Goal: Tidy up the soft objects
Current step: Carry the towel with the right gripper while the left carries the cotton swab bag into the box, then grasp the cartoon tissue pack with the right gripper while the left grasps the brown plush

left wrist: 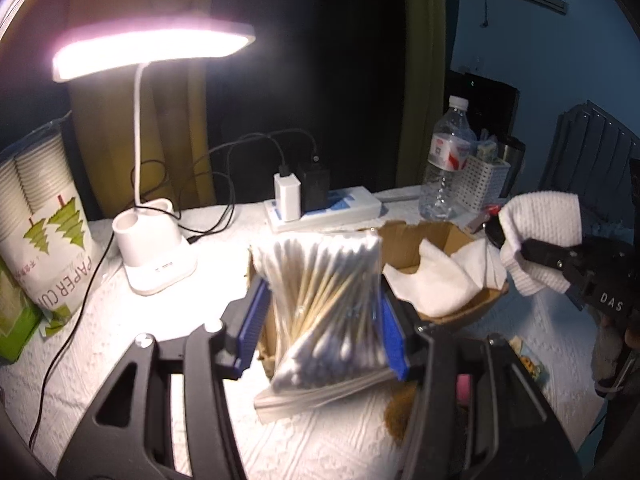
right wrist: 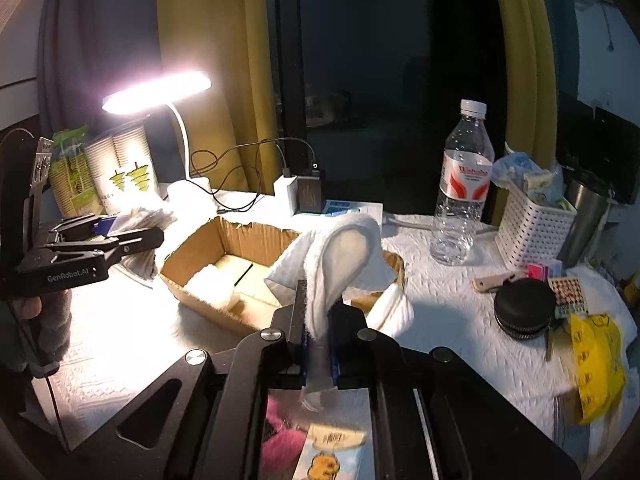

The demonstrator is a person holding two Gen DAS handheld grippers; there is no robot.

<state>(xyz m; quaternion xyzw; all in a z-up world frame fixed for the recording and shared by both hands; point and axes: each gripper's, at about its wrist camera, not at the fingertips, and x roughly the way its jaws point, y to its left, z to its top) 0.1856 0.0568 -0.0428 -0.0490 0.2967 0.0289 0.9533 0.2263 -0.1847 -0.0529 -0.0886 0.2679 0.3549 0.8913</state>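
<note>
The left claw (left wrist: 324, 308) is clamped on a clear bag of cotton swabs (left wrist: 328, 300), holding it up above the near end of the open cardboard box (right wrist: 224, 248) on the desk (right wrist: 440, 320). The right claw (right wrist: 318, 320) is pinched tight on a white towel (right wrist: 340, 256), which droops over the box's right side. A folded white cloth (left wrist: 436, 280) lies inside the box, and a lit desk lamp (left wrist: 152, 48) glares at the left.

White cloth (right wrist: 344, 256) in right tongs (right wrist: 318, 344)
</note>
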